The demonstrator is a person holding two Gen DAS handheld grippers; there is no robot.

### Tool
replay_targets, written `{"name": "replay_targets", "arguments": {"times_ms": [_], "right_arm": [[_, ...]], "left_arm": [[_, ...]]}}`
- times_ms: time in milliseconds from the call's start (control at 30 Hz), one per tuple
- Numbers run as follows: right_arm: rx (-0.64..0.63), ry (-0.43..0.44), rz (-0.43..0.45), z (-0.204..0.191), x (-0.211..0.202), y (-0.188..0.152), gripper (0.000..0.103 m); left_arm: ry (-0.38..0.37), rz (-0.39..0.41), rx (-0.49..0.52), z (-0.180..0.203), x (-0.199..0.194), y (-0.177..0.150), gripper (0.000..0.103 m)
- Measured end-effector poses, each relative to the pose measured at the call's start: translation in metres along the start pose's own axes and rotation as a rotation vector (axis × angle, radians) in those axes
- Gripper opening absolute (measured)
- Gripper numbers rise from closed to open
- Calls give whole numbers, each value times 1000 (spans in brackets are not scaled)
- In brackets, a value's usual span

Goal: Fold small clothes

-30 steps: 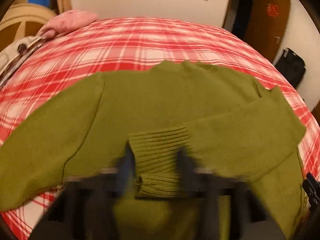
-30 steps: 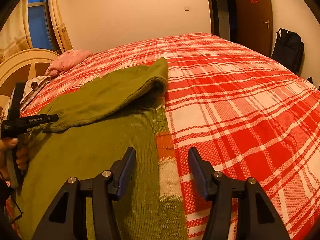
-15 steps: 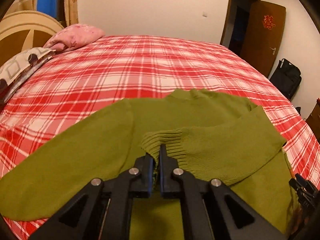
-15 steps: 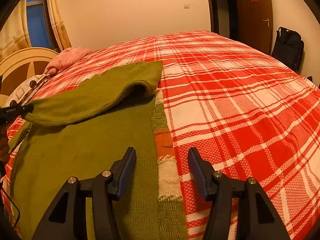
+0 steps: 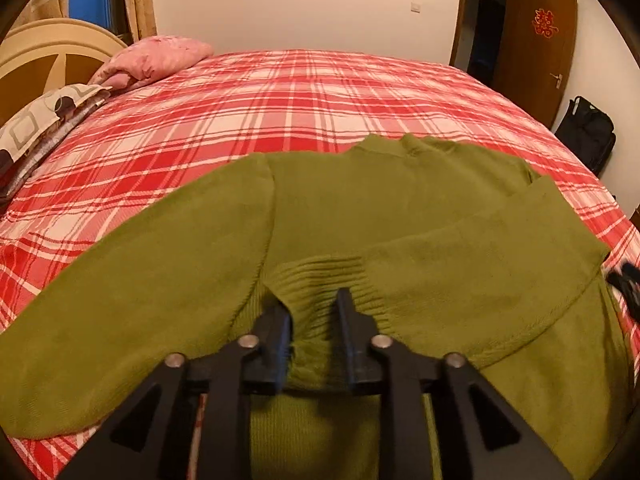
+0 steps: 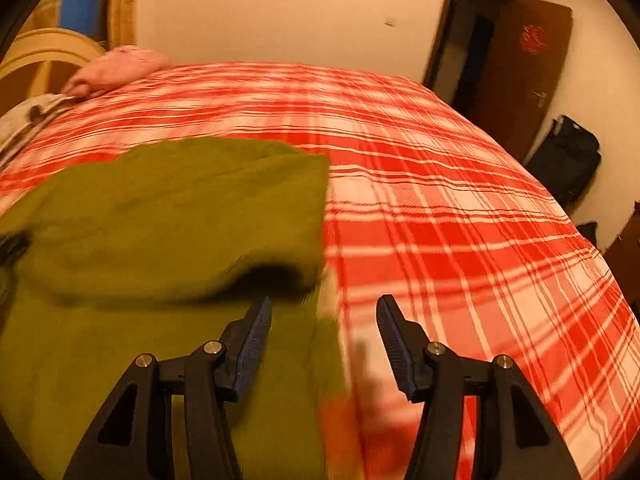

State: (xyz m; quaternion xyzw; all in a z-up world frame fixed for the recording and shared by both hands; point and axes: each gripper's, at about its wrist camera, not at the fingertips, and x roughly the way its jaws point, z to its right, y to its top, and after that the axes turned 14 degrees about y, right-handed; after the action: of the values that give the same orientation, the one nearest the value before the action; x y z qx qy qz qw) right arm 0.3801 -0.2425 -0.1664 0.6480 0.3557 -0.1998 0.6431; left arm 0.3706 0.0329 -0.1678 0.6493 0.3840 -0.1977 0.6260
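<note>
I have the bed [image 5: 320,92] with its red plaid cover filling both views, and on its near half the olive-green sweater [image 5: 384,188] lies spread flat, its collar pointing to the far side and its long axis running near to far, so the hem must be down toward me, under the rigs. From the left wrist view the sweater's left sleeve [image 5: 132,292] still reaches out to the left and near, unfolded, while the right sleeve [image 5: 492,264] is laid back across the body with its ribbed cuff [image 5: 320,280] ending right at the left hand-held gripper [image 5: 312,320]. That gripper's jaws stand a modest way apart with the cuff lying between them; I judge they are loose about it rather than pinching, though motion blur on the left finger keeps me from being sure. The right hand-held gripper [image 6: 324,320] is wide open and holds nothing, poised over the sweater's right edge where the fold of the sleeve makes a dark hollow just beyond its left finger. So the next move, as I read it, turns on the unfolded left sleeve, which lies left of the left gripper, the nearer of the two. Hard to make out: the right wrist view is smeared, a pale and orange strip [image 6: 336,392] beside the sweater's edge is unreadable, and the hem is cut off below both frames.
</note>
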Motion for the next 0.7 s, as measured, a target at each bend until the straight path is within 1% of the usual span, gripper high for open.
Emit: {"name": "replay_targets", "arguments": {"times_ms": [33, 67, 100, 133, 167, 233, 300, 333, 367, 400, 433, 467, 500, 533, 567, 600, 633, 700], "right_arm": [[38, -26, 5, 9, 8, 5, 56], [89, -31, 5, 21, 13, 7, 56], [151, 5, -8, 33, 17, 6, 56], [193, 25, -15, 42, 17, 1, 61], [212, 28, -14, 47, 16, -3, 64], [231, 10, -14, 54, 11, -8, 64], [237, -30, -24, 61, 4, -9, 64], [245, -46, -22, 61, -1, -9, 64], [259, -70, 9, 63, -13, -8, 64], [255, -83, 45, 61, -23, -6, 64], [222, -81, 89, 53, -34, -1, 65], [170, -41, 118, 40, -40, 8, 65], [114, 20, 133, 24, -42, 16, 65], [73, 69, 136, 11, -41, 23, 65], [38, 134, 127, -3, -36, 30, 65], [12, 201, 106, -17, -28, 37, 65], [2, 219, 87, -24, -20, 42, 65], [7, 225, 31, -35, 5, 50, 64]], "left_arm": [[-1, 3, -2, -1, -1, -1, 33], [-2, 3, -5, -2, -1, -2, 37], [-2, -4, -12, -4, 0, -3, 38], [-4, -11, -15, -4, 2, -3, 38], [-7, -19, -17, -4, 4, -2, 39], [-8, -21, -14, -3, 6, -2, 41], [-8, -13, 0, 0, 4, -2, 45], [-11, -6, 1, 0, 2, -3, 50], [-21, 6, -2, 0, -1, -4, 59], [-24, 14, -3, -1, -2, -4, 63], [-21, 21, -5, -1, -4, -4, 71], [-19, 23, -6, -1, -4, -4, 73], [-16, 19, -2, 0, -3, -4, 73], [-11, 11, 7, 2, -1, -4, 74], [-13, 1, 16, 4, 1, -4, 78], [-16, -5, 20, 4, 2, -3, 80], [-21, -10, 23, 4, 2, -4, 82], [-22, -20, 18, 3, 4, -4, 82]]}}
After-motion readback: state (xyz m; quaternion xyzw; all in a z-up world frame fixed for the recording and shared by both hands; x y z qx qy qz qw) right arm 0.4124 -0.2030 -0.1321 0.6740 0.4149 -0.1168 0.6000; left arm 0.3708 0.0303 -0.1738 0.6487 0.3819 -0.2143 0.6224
